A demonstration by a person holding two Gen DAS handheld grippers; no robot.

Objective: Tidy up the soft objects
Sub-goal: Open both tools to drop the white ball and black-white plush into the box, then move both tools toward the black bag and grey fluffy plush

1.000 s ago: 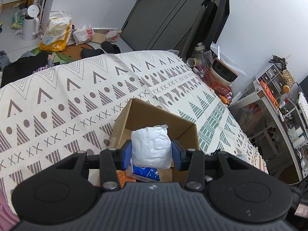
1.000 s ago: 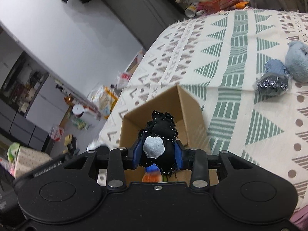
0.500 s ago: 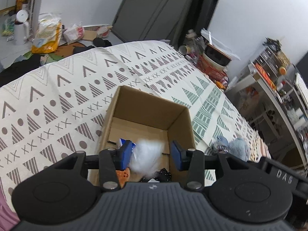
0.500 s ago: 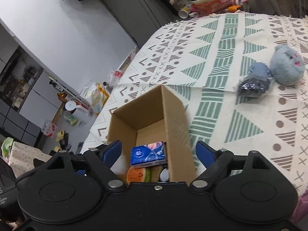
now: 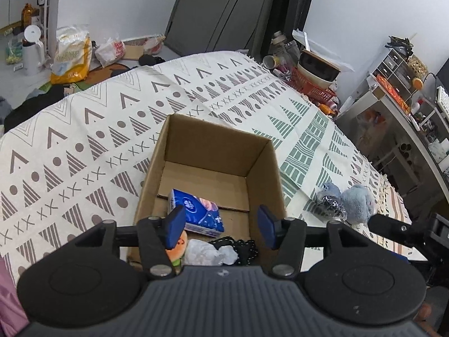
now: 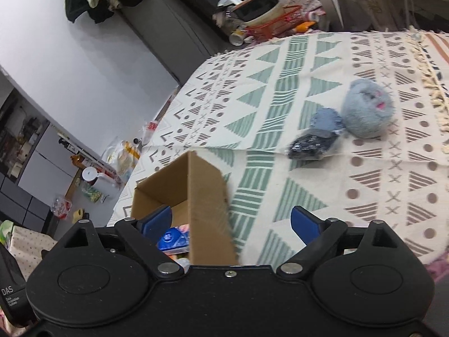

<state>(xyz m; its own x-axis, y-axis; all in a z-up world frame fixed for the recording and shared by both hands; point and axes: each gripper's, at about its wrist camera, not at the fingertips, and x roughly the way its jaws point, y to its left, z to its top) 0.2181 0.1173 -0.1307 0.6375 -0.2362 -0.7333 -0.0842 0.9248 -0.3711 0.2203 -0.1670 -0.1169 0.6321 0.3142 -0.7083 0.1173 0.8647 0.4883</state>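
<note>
The left gripper [image 5: 220, 226] hangs tilted down over the cardboard box [image 5: 269, 168], jaws spread and empty, soft items directly beneath. The right gripper [image 6: 231, 220], equally spread, straddles the box's wall, the blue plush [image 6: 366, 108] well ahead to its right.

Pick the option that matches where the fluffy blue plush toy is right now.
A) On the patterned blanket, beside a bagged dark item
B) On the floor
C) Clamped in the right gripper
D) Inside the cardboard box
A: the blue plush toy lies on the patterned blanket next to the bagged dark item, outside the cardboard box.
</note>
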